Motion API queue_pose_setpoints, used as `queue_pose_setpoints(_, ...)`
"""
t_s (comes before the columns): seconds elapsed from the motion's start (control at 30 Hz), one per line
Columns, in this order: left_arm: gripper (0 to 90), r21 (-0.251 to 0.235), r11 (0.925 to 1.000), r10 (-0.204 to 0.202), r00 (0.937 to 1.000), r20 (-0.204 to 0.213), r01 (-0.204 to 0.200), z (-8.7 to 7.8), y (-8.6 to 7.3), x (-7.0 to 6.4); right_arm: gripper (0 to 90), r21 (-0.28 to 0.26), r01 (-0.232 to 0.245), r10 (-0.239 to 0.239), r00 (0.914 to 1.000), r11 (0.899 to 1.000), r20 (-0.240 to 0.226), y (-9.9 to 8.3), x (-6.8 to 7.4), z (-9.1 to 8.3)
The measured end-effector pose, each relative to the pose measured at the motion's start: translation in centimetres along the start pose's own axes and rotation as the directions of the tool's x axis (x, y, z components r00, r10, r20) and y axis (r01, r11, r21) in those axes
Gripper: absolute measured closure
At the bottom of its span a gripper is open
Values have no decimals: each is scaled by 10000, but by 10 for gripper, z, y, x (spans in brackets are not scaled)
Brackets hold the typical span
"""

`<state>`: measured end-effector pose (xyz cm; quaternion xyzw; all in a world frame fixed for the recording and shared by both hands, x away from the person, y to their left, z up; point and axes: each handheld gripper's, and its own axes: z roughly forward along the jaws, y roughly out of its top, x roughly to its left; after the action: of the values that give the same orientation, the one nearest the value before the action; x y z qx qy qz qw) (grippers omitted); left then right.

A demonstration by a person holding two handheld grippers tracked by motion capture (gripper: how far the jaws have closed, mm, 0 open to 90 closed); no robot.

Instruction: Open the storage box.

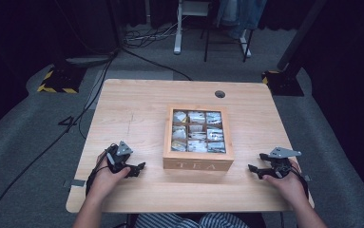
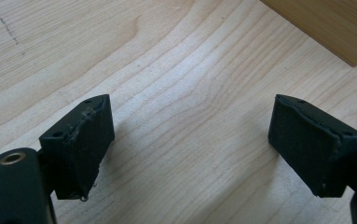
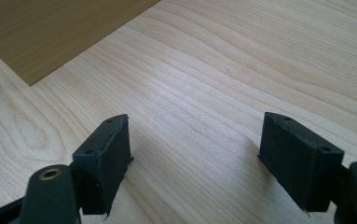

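tea box (image 1: 198, 138) sits shut near the middle of the tabletop (image 1: 137, 102), its windowed lid showing nine compartments of packets, while we hold the left gripper (image 1: 138, 167) and the right gripper (image 1: 254, 169) low on either side of it, both spread wide with nothing between the jaws. from here we judge the main risk is sliding the box instead of lifting its lid, since a nudge from one side alone would push it across the smooth wood. a pinch on the thin lid edge could also slip and let it drop back.
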<state>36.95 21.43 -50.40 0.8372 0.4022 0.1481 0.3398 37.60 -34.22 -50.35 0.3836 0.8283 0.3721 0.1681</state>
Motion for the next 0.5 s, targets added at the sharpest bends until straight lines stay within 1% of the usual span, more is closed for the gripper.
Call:
queue_pose_setpoints(0.17, 150, 0, 10000, 35, 10000, 49, -35, 1, 1, 2, 246, -7, 4, -4, 10000, 10000, 15, 0, 0, 0)
queue_pose_setpoints(0.23, 150, 23, 10000, 69, 10000, -5, -69, 1, 2, 3, 246, -6, 9, -9, 10000, 10000, 7, 0, 0, 0)
queue_pose_setpoints(0.33, 150, 19, 10000, 8, 10000, -67, -8, 2, 2, 2, 246, -8, 15, -15, 10000, 10000, 19, 0, 0, 0)
queue_pose_setpoints(0.37, 150, 10, 10000, 59, 9999, -154, -59, 2, 2, 3, 246, -7, 20, -20, 10000, 10000, 26, 0, 0, 0)
queue_pose_setpoints(0.43, 150, 6, 10000, -21, 9999, -98, 21, 2, 3, 3, 248, -12, 14, -14, 10000, 10000, 30, 0, 0, 0)
queue_pose_setpoints(0.47, 150, -50, 10000, -82, 9999, -84, 82, 3, 3, 2, 252, -12, 19, -19, 10000, 10000, 32, 0, 0, 0)
queue_pose_setpoints(0.5, 150, -50, 10000, -83, 9999, -85, 82, 3, 3, 2, 286, -36, 67, -67, 10000, 10000, 11, 0, 1, 0)
